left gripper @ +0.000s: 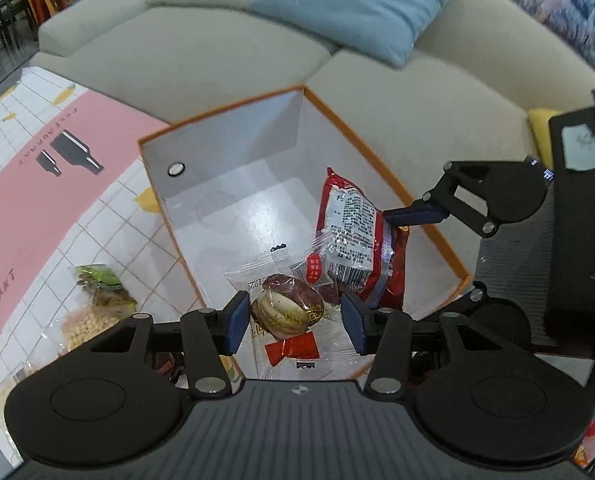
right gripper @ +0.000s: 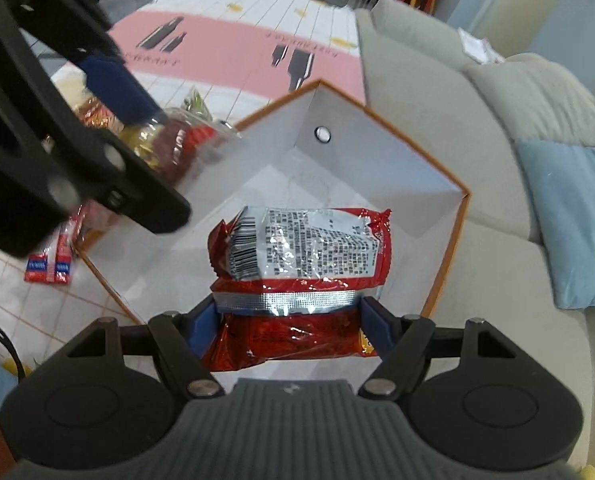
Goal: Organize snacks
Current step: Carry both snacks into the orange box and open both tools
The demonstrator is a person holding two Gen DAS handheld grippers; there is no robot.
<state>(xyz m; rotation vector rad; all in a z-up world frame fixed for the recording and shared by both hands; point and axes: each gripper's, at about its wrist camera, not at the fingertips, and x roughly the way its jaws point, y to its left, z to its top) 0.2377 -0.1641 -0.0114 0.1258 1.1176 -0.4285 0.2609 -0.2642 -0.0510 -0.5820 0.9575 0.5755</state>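
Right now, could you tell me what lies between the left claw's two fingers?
A clear-wrapped pastry sits between the left claw fingers, seen in the left wrist view.

Glossy white card inside the box (left gripper: 233, 184), smooth enough to catch the light, with a thin orange paper edge and one shiny metal rivet (left gripper: 176, 169). Crinkled, shiny red and silver foil on the snack bag (right gripper: 301, 252). Clear, glossy plastic wrapper (left gripper: 285, 312) around a small cake. Matt black plastic on the left gripper (left gripper: 295, 318) and right gripper (right gripper: 289, 328), ribbed in the middle, with dull blue rubbery pads (left gripper: 239, 320) and bright metal pins. Soft, matt beige cloth on the sofa (left gripper: 201, 52); matt blue cloth on the cushion (left gripper: 357, 4). Smooth printed tablecloth (left gripper: 37, 200), slightly sheeny.
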